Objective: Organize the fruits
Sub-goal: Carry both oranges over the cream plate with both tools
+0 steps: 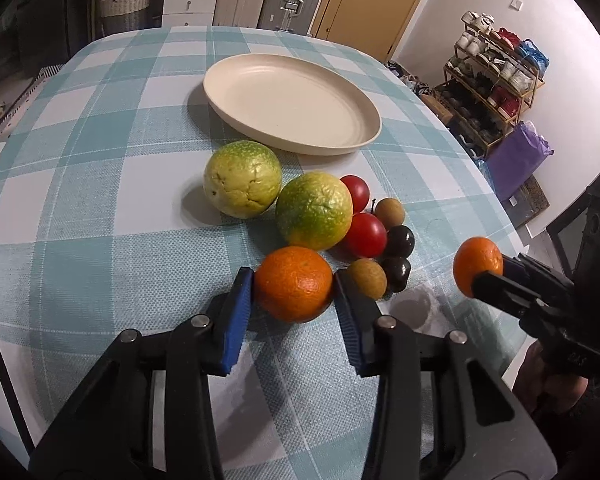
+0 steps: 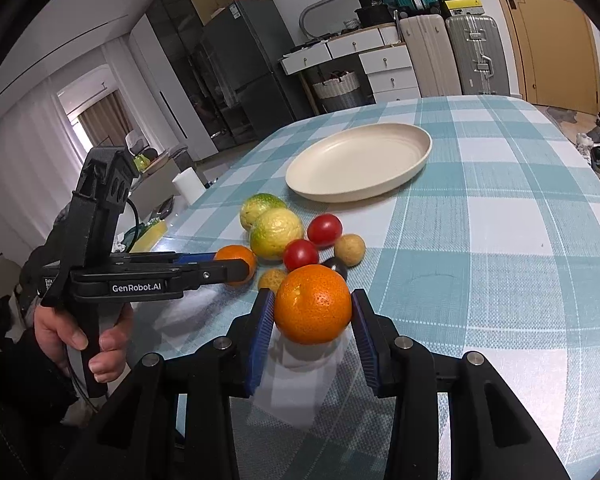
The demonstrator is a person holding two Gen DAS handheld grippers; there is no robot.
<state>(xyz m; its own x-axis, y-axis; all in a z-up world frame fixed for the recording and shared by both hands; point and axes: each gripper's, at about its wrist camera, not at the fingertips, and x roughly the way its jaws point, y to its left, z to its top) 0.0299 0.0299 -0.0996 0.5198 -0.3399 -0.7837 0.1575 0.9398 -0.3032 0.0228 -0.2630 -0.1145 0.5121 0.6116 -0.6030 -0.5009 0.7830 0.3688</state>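
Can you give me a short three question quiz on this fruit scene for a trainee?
1. True or false: the cream oval plastic plate has fruit on it.
2. Multiple choice: what does the right gripper hold? A. a red cherry tomato B. a round orange mandarin C. a green-yellow guava
3. Fill in: the left gripper grips another orange mandarin that sits at the near edge of the fruit ____ on the checked blue and white tablecloth.

Key
1. False: the plate holds nothing.
2. B: the round orange mandarin is raised clear of the tablecloth.
3. pile
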